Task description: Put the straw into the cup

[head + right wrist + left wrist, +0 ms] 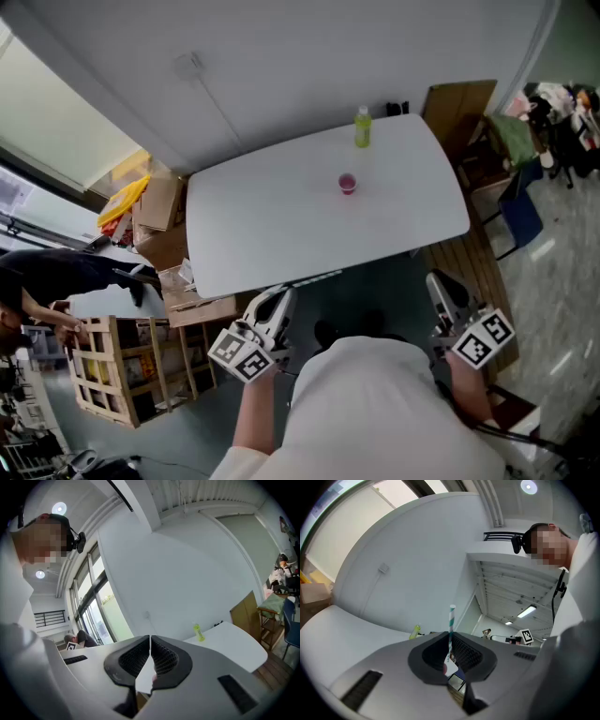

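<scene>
From the head view, both your grippers sit low by your body. The cup [348, 183] stands on the table [262, 234], well ahead of your left gripper [277, 300] and off to its right, with a green bottle [362, 127] beyond it. Your right gripper [441, 286] is also well short of the cup. I cannot make out the straw here.

In the left gripper view, the jaws are clamped on the striped straw [451, 620], which stands up straight out of them.

In the right gripper view, the jaws are pressed together with nothing between them.

The main risk is the long free end wavering, missing the small rim and toppling that light cup. An unsteadied cup may slide away.
</scene>
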`<state>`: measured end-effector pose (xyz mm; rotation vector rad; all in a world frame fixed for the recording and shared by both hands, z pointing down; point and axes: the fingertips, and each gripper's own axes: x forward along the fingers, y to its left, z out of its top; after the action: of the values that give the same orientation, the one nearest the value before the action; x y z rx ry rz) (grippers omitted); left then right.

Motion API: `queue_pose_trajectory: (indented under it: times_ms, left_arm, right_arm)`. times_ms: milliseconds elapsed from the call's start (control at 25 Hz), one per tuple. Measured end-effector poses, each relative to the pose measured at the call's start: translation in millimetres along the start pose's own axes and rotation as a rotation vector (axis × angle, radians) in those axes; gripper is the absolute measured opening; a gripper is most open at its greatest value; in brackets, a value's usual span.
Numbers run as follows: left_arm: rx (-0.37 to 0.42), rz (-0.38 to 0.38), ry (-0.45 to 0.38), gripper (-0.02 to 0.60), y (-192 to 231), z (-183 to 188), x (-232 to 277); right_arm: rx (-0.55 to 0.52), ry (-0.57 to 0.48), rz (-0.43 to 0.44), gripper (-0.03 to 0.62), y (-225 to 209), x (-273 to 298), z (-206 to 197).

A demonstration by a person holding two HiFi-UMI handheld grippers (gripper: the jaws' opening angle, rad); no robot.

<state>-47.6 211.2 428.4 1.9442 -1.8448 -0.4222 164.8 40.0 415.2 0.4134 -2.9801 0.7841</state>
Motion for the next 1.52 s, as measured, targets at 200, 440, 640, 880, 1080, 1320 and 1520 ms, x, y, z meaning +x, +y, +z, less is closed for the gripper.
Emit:
queue_pose_trajectory:
  times_ms: [200,440,640,880,1080,1320,1520]
  left_arm:
    - [-0.005,0.003,-0.002,0.021,-0.5,-3.7,-3.3]
    - [-0.009,0.010,0.002,0.021,-1.2,-7.8,-2.9]
    - [-0.008,0.014,0.006,0.021,-1.9,-9.9,-1.7]
    - [-0.001,0.025,0.007,0.021,-6.6,-10.7,2.6]
    - [0.003,0.039,0.010,0.021,-15.2,-14.8,10.0]
    - [0.012,0.066,-0.005,0.021,-24.5,-19.0,19.5]
    - [0.023,0.078,-0.010,0.021,-36.5,-24.3,33.5]
  right_arm:
    - [0.002,0.002,0.001,0.040,0.2,-2.2,-3.2]
    - [0.006,0.000,0.007,0.040,-1.8,-2.8,-2.3]
    - [0.035,-0.012,0.021,0.040,-3.2,-4.3,-0.9]
    - [0.056,-0.019,0.020,0.041,-12.3,-9.5,0.8]
    - [0.078,-0.022,0.027,0.041,-24.1,-16.9,3.4]
    - [0.086,-0.010,0.033,0.041,-40.5,-26.5,3.5]
    - [0.100,-0.010,0.033,0.041,-58.8,-37.6,5.8]
